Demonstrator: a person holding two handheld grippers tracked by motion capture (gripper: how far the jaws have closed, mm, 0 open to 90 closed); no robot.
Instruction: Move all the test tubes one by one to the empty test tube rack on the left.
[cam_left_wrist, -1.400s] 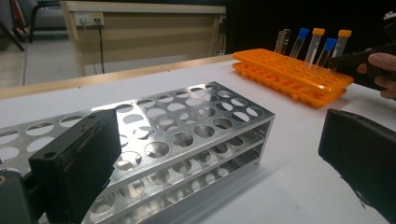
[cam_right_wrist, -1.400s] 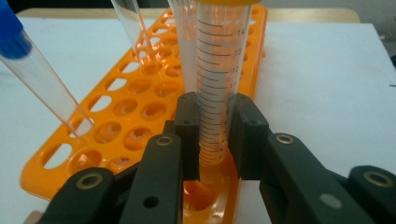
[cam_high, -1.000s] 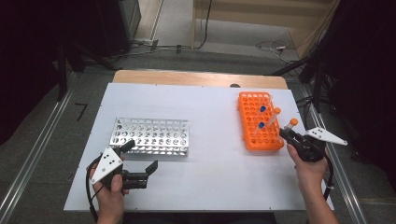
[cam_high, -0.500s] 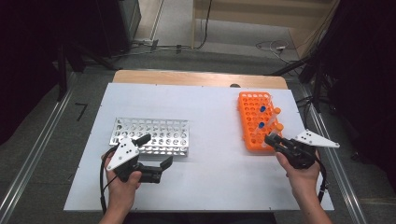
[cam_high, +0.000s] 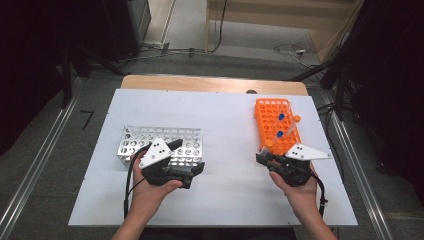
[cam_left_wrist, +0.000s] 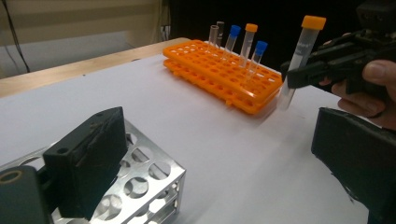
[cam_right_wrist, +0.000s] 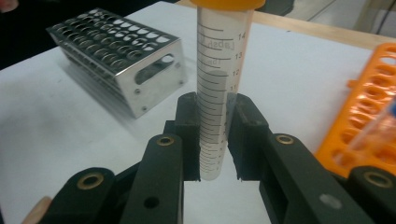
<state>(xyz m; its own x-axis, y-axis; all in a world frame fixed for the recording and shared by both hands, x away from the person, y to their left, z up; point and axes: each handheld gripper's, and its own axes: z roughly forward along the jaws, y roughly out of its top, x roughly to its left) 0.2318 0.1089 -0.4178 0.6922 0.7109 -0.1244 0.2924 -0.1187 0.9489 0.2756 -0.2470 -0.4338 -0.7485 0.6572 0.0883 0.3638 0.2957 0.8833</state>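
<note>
Near the left edge of the white desk (cam_high: 225, 115) stands the metal rack (cam_high: 162, 145), all its holes empty as far as I can see. The left gripper (cam_high: 192, 172) rests just beside the rack's near side, on the front part of the desk; its jaws stand wide apart with nothing between them.

The middle of the desk is bare, so there is free room to carry something across.

The right gripper (cam_high: 265, 159) is clamped on a graduated tube with an orange cap (cam_left_wrist: 299, 58), held upright just off the near end of the orange rack (cam_high: 276, 125), which lies by the right edge. A few other capped tubes stand in that rack.

I judge the step in hand is moving this tube toward the metal rack. The next move calls for keeping the tube vertical, crossing the open middle, and lowering it into one hole without hitting the left gripper.
</note>
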